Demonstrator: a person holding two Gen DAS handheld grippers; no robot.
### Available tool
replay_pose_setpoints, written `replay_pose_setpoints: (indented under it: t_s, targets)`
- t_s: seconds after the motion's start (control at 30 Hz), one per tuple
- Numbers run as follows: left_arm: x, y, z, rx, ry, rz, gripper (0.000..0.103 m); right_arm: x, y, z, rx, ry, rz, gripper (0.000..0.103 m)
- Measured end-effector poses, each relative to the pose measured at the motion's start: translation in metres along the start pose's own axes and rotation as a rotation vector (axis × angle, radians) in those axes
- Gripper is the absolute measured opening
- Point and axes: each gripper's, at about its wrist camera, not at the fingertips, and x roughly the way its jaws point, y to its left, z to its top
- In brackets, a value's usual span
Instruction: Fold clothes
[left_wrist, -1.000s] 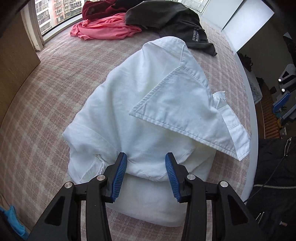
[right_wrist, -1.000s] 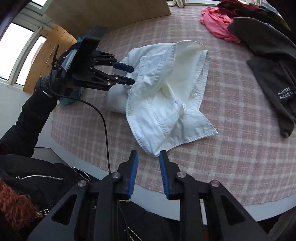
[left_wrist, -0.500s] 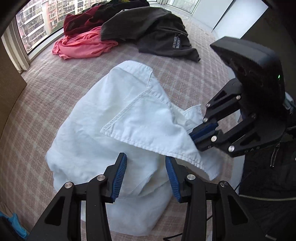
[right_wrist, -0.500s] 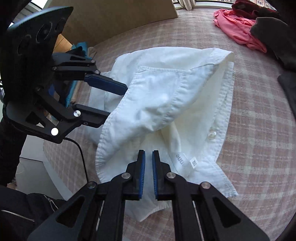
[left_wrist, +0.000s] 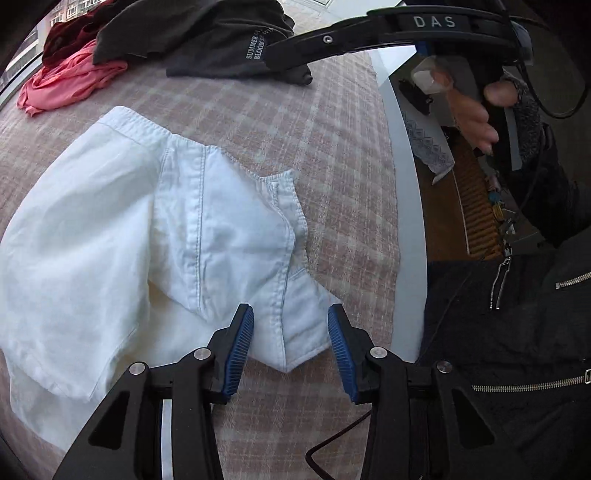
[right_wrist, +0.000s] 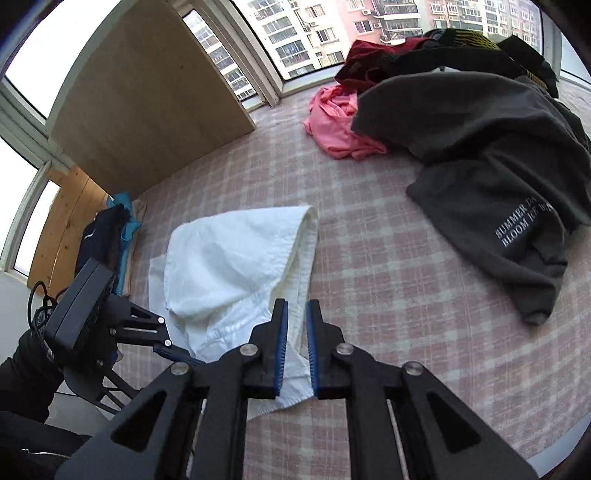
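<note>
White shirt bunched on checked table, near edge. Right gripper nearer, jaws easing apart, shirt corner between pads, looks pinched. Left gripper unclenched, hem corner just ahead of fingertips.

Under me a pink checked cloth covers the table. A pale wooden board leans at the window, with apartment blocks outside. My black zipped jacket is at the table's edge, with a black cable beside it.
</note>
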Motion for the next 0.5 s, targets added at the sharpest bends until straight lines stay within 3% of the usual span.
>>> replay_pose_setpoints:
  t_s: [0.13, 0.23, 0.3, 0.4, 0.5]
  targets:
    - [-0.058, 0.026, -0.016, -0.086, -0.115, 0.111, 0.041, 0.05, 0.04, 0.008, -0.123, 0.065, 0.007, 0.013]
    - [-0.076, 0.061, -0.015, -0.139, -0.152, 0.224, 0.041, 0.082, 0.057, 0.0, -0.185, 0.133, -0.013, 0.013]
    - [-0.072, 0.078, -0.013, -0.154, -0.176, 0.204, 0.041, 0.097, 0.06, -0.007, -0.193, 0.174, -0.006, 0.013]
    - [-0.036, 0.092, -0.02, -0.133, -0.106, 0.226, 0.041, 0.1, 0.058, -0.026, -0.232, 0.231, -0.014, 0.013]
    - [-0.003, 0.105, -0.028, -0.112, -0.048, 0.244, 0.041, 0.104, 0.046, -0.049, -0.307, 0.35, -0.174, 0.013]
